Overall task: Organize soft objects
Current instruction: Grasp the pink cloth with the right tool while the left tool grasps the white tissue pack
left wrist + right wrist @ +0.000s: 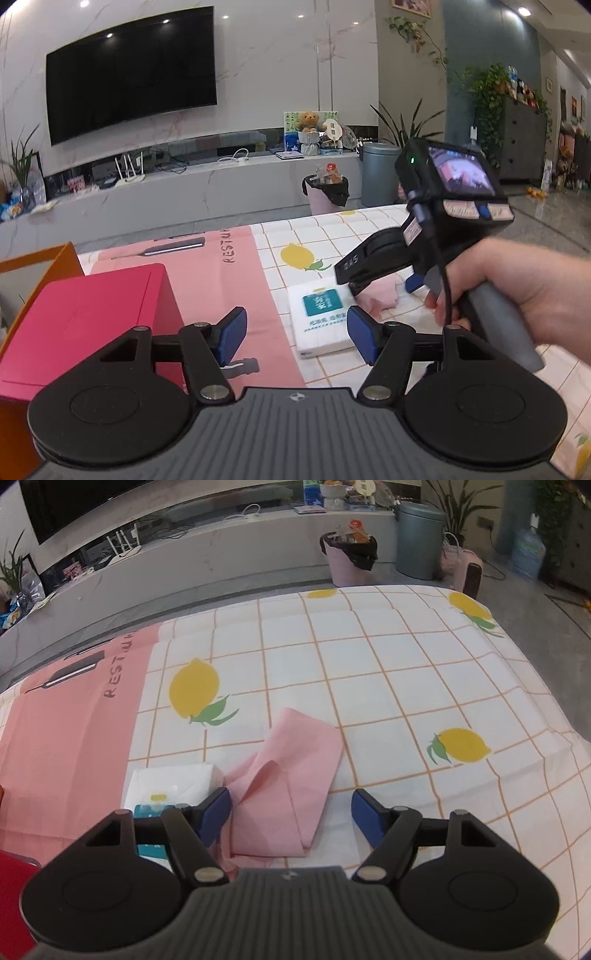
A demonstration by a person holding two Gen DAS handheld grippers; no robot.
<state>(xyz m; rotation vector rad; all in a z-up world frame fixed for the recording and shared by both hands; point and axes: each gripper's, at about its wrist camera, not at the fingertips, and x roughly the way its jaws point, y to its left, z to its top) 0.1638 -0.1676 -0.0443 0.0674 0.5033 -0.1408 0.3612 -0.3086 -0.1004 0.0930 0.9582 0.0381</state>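
Observation:
A crumpled pink cloth point(288, 775) lies on the lemon-print tablecloth point(388, 672). My right gripper point(290, 812) stands open over its near end, with the cloth between the blue pads point(365, 819) and the right pad clear of it. In the left wrist view the right gripper point(382, 288) points down onto the pink cloth point(380, 301). A white tissue pack point(321, 317) with a teal label lies just left of the cloth, and its corner shows as the tissue pack point(173, 782) in the right wrist view. My left gripper point(295, 336) is open, with nothing between its pads, beside the pack.
A red box point(85, 321) stands at the left on an orange container point(33, 266). A pink placemat point(221, 280) covers the table's left part. A hand point(517, 295) holds the right gripper's handle. Beyond the table's far edge stand a pink bin point(347, 561) and a grey bin point(419, 539).

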